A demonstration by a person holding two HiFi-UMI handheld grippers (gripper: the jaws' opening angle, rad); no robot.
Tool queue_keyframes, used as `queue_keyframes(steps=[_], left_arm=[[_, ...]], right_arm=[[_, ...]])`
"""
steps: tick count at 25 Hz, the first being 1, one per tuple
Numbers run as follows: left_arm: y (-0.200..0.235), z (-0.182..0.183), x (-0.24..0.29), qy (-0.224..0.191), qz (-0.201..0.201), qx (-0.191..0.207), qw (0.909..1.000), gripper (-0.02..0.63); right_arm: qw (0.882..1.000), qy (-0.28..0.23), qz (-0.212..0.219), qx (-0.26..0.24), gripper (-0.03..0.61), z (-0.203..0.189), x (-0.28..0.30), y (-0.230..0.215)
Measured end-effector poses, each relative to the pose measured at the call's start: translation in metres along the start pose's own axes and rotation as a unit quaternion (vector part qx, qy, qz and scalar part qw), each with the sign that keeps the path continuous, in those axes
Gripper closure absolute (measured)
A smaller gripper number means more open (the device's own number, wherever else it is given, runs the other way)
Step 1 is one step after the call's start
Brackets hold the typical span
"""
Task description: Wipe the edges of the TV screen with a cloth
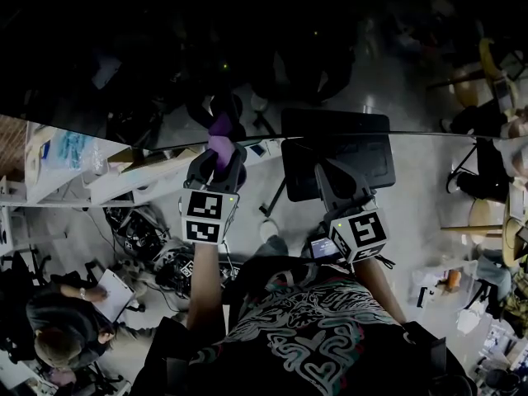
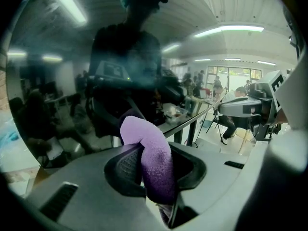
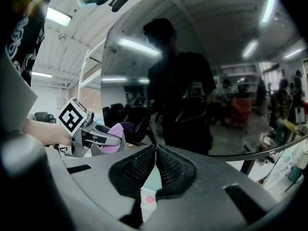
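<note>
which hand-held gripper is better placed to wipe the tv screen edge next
Left. The left hand-held gripper is shut on the purple cloth, which sits right at the edge of the TV screen. The right hand-held gripper is shut with nothing between its jaws, so it has nothing to wipe with.

We look down on a pale floor [image 1: 412,221]. At its left a dark tangle of cables [image 1: 148,242] lies on it, with white shelves [image 1: 58,184] standing farther off, further left.

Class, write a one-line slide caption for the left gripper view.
Left gripper shut on a purple cloth, held at the edge of the dark, reflective TV screen.
</note>
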State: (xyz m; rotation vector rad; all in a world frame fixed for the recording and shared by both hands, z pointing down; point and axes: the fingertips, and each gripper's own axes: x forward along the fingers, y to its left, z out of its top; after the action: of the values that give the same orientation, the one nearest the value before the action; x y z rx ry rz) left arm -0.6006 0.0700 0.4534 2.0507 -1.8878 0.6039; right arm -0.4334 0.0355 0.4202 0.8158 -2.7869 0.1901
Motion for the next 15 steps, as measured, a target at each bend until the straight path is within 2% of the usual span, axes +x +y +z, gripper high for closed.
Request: queue_keyframes(steps=[15], left_arm=[[-0.023, 0.009, 0.013, 0.001, -0.015, 0.006, 0.9999, 0.505]], right_arm=[[1.000, -0.006, -0.008, 0.005, 0.548, 0.000, -0.010, -0.020]])
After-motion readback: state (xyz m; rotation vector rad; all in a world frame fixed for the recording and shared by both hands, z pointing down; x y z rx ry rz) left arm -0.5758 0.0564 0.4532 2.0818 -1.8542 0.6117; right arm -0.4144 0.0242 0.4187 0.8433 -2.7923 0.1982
